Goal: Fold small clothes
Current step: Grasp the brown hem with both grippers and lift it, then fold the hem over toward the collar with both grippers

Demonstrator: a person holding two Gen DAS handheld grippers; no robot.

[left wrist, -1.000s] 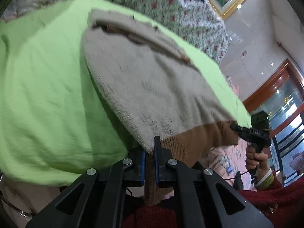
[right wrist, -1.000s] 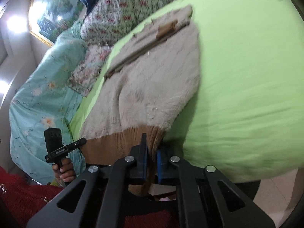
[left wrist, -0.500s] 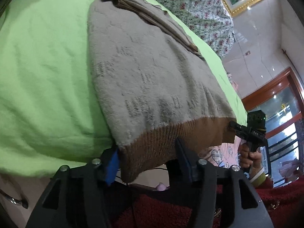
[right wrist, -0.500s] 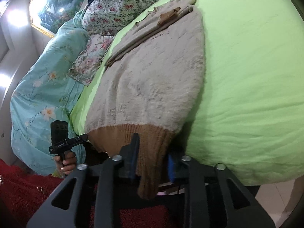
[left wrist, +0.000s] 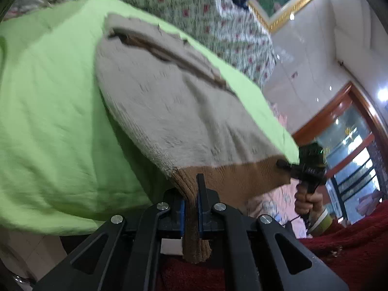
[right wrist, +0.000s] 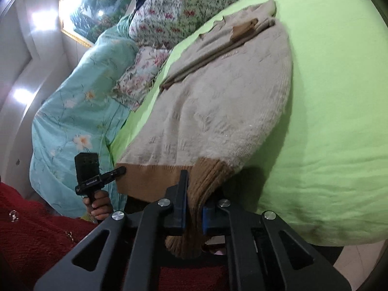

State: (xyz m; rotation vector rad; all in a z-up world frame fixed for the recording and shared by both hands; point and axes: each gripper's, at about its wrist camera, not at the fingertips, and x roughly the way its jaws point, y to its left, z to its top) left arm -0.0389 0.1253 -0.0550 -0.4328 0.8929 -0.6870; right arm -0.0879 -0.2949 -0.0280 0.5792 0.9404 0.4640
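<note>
A beige fuzzy sweater [left wrist: 169,101] with a brown ribbed hem [left wrist: 232,179] lies on the green bedspread [left wrist: 48,121], sleeves folded across its far end. My left gripper [left wrist: 191,201] is shut on the hem's left corner at the bed's near edge. My right gripper [right wrist: 194,206] is shut on the hem's right corner [right wrist: 206,177]. The sweater also shows in the right wrist view [right wrist: 218,101] on the green bedspread [right wrist: 327,121]. Each gripper appears in the other's view, the right one [left wrist: 286,167] and the left one [right wrist: 118,171], pinching the hem.
Floral pillows [right wrist: 194,2] and a turquoise flowered quilt [right wrist: 72,121] lie at the head of the bed. A framed picture [left wrist: 286,2] hangs on the wall. A wood-framed glass door [left wrist: 351,131] is beyond the bed. My red sweater [right wrist: 29,230] fills the bottom.
Both grippers were shut on the hem, opened half a second ago, and have closed on the hem corners again. The hem is lifted slightly off the bed edge.
</note>
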